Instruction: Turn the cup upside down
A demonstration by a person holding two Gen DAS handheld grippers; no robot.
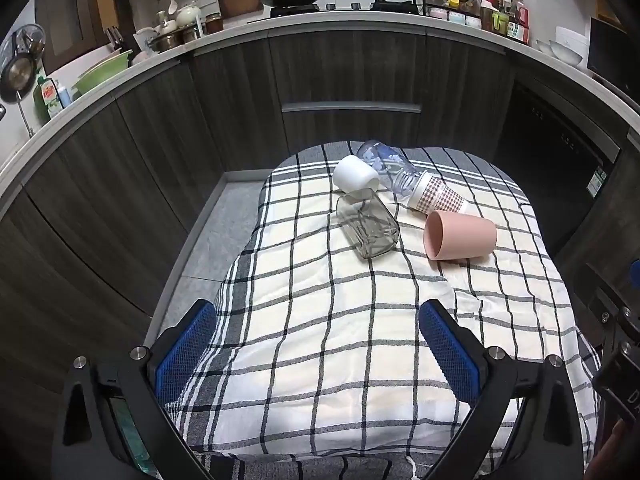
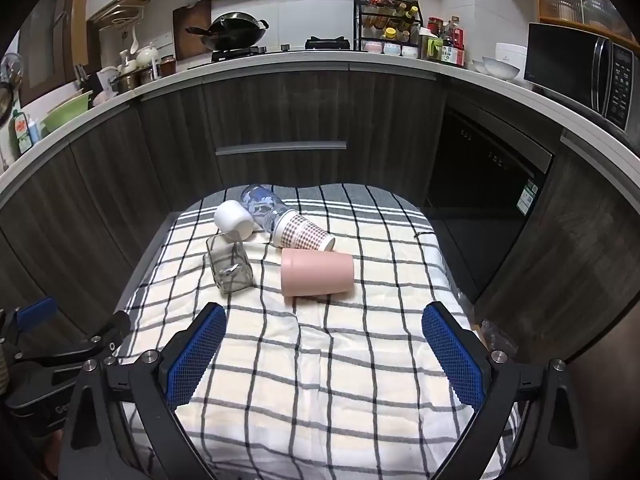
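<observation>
Kitchen setting: dark cabinets and a curved counter with a wok point(image 2: 236, 32) fill the upper frame; a table point(image 1: 208, 240) covered by a checked cloth point(image 2: 320, 360) fills the lower centre.

Items on cloth, five, all lying on their sides, clustered at mid-frame:
- Pink cup point(image 2: 317, 273), nearest the right view's centre, mouth towards frame left in the left wrist view point(image 1: 460, 237). Apart from the others, or very nearly.
- Patterned cup point(image 2: 301, 233), just behind the pink one, its base end against a clear bottle point(image 2: 262, 208).
- White cup point(image 2: 234, 220), left of the bottle, touching or overlapping a square glass jar point(image 2: 229, 269).

Left hand-held gripper point(image 1: 318, 344): fingers wide apart, empty, low in frame, well short of the cluster. Right hand-held gripper point(image 2: 323, 346): likewise spread and empty, the pink cup lying just beyond and between its fingers.

Step in hand, as judged: approach and grasp; no cup is yet inverted. Recommended handling: take the pink cup first, being free-standing and closest to the right gripper. Close the pads point(image 2: 196, 356) across the wall near mid-length, not the rim, since a round body may roll off on soft cloth. Lift clear, rotate mouth downward, set the rim flat on a smooth patch of cloth, away from folds.
</observation>
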